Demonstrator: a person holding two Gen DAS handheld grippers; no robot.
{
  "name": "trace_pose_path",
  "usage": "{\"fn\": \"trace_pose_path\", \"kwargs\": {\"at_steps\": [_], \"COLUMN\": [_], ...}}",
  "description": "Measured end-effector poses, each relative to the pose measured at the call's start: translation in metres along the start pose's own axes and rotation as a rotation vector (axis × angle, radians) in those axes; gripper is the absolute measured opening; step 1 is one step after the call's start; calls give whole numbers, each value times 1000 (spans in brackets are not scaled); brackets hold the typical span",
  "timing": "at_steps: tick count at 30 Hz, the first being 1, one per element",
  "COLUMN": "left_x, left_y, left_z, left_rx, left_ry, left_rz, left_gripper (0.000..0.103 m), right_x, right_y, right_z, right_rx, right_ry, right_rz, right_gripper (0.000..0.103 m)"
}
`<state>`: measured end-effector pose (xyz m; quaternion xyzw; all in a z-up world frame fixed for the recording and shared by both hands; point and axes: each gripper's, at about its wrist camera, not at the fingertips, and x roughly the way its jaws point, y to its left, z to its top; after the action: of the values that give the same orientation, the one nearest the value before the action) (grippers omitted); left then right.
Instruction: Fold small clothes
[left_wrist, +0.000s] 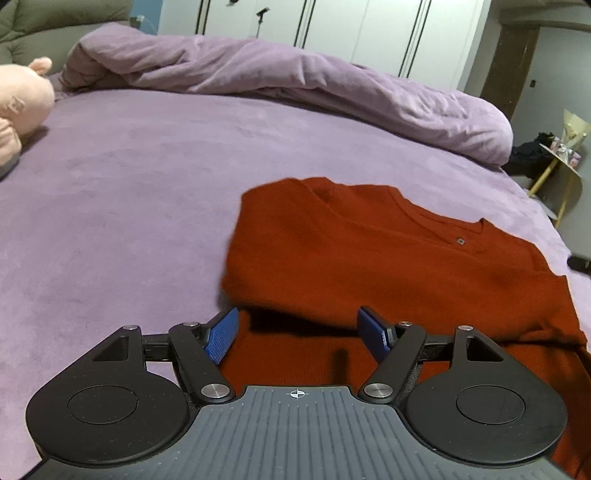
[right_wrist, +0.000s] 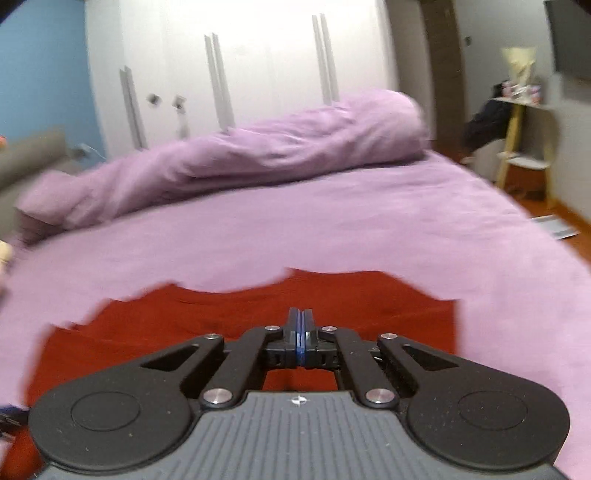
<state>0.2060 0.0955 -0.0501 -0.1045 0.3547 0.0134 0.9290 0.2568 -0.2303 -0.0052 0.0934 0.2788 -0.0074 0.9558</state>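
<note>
My left gripper (left_wrist: 299, 334) hangs just above the near edge of a rust-red knitted sweater (left_wrist: 388, 258), its blue-padded jaws spread wide with nothing between them. The sweater lies partly folded on the lilac velvety bed sheet (left_wrist: 129, 192), its neckline toward the far side and one side doubled over. My right gripper (right_wrist: 301, 326) is over the same red sweater (right_wrist: 221, 314), jaws pressed fully together; I see no cloth caught between the pads. A bunched lilac duvet (left_wrist: 295, 85) lies along the far side of the bed, and a pink plush toy (left_wrist: 22, 103) sits at the left edge.
</note>
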Motion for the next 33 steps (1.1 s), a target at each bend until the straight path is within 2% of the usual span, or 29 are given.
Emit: {"fn": "trace_pose_path", "kwargs": {"at_steps": [1, 3, 6, 7, 8, 9, 10, 12, 15, 17, 18, 20, 22, 24, 26, 29, 32, 33], "left_x": [3, 7, 8, 8, 8, 8, 7, 7, 8, 9, 9, 7, 5, 4, 3, 7, 7, 6], "left_y": [-1, -3, -3, -3, -3, -3, -2, -2, -1, -1, -1, -2, -2, -2, -3, -5, -8, -9], "left_z": [0, 0, -1, -2, -3, -3, -3, -5, -4, -4, -3, -2, 0, 4, 7, 10, 13, 14], "left_rx": [-1, 0, -2, -2, -1, 2, 4, 5, 1, 2, 3, 8, 15, 22, 28, 32, 28, 27], "left_ry": [7, 16, 23, 26, 29, 32, 33, 37, 42, 42, 42, 34, 16, 4, -7, -7, -24, -40], "left_rz": [1, 3, 5, 3, 4, 7, 8, 10, 14, 14, 15, 18, 28, 35, 35, 36, 45, 52], "left_gripper": [76, 76, 76, 76, 76, 76, 76, 76, 76, 76, 76, 76, 76, 76, 76, 76, 76, 76], "right_x": [5, 18, 29, 33, 37, 41, 43, 42, 49, 54, 56, 51, 35, 19, 13, 21, 33, 35], "right_y": [-7, -22, -47, -53, -54, -53, -50, -37, -23, -9, -1, 11, 17, 21, 17, -1, -18, -19], "right_z": [-2, -6, -14, -17, -21, -25, -30, -35, -32, -29, -28, -25, -16, -7, 0, 2, -1, -3], "right_rx": [-2, 43, 225, 274, 301, 318, 318, 290, 267, 188, 132, 41, -43, -134, -189, -196, -141, -120], "right_ry": [20, 101, 196, 226, 259, 286, 289, 271, 289, 291, 287, 239, 133, 12, -60, -40, 30, 30], "right_rz": [-24, -11, 92, 142, 168, 183, 194, 199, 258, 236, 206, 172, 141, 65, -35, -132, -186, -215], "right_gripper": [0, 0, 9, 24, 36, 52, 53, 53, 52, 30, 4, 5, 4, 4, 4, 4, 6, 8]}}
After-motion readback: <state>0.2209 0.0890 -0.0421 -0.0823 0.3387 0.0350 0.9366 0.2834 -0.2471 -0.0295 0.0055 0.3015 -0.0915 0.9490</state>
